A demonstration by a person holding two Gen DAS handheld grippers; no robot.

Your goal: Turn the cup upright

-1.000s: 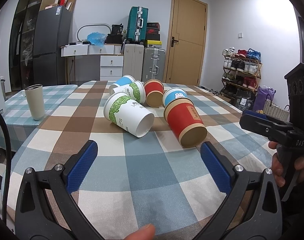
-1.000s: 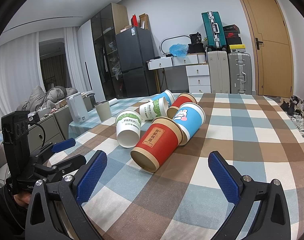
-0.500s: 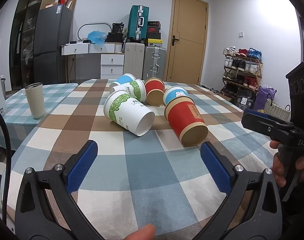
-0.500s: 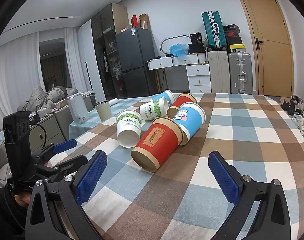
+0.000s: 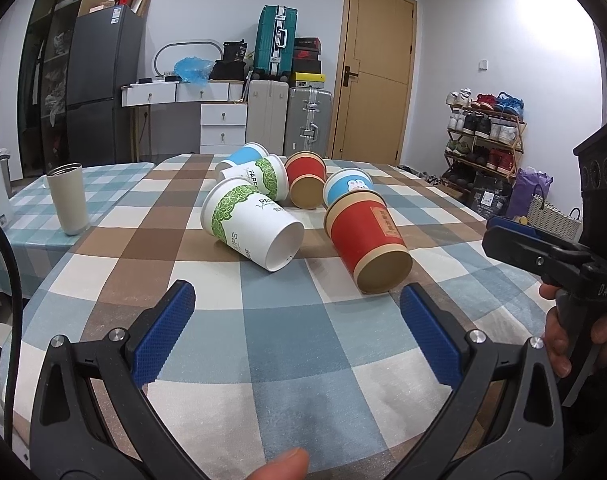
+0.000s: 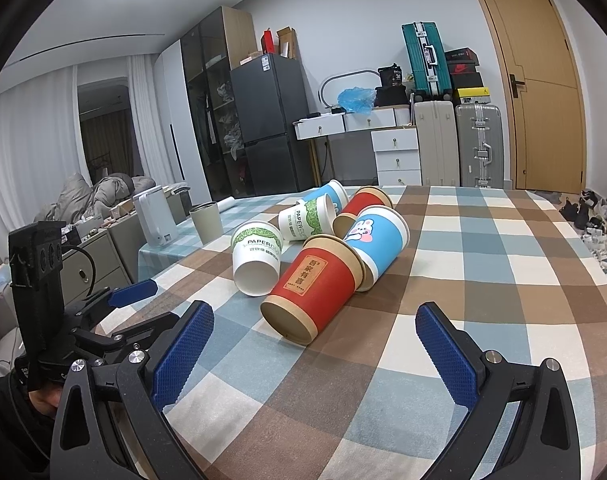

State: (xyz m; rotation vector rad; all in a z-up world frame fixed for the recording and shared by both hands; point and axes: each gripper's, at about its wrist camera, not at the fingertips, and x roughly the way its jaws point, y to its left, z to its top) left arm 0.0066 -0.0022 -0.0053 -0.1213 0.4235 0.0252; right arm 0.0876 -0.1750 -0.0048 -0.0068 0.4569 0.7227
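Red cup (image 6: 317,288) on its side, ahead of the spread fingers (image 6: 183,356).

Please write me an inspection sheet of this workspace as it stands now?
Surface: checked tablecloth, flat.
Job's things: six paper cups on their sides in a cluster; nearest are the red cup and the white-green cup; none upright.
Clutter: beige tumbler upright, apart from the cups.
Grippers: left gripper and right gripper both open, holding nothing.
Cables: black cable at the left edge.
Surroundings: suitcases, door, shoe rack.
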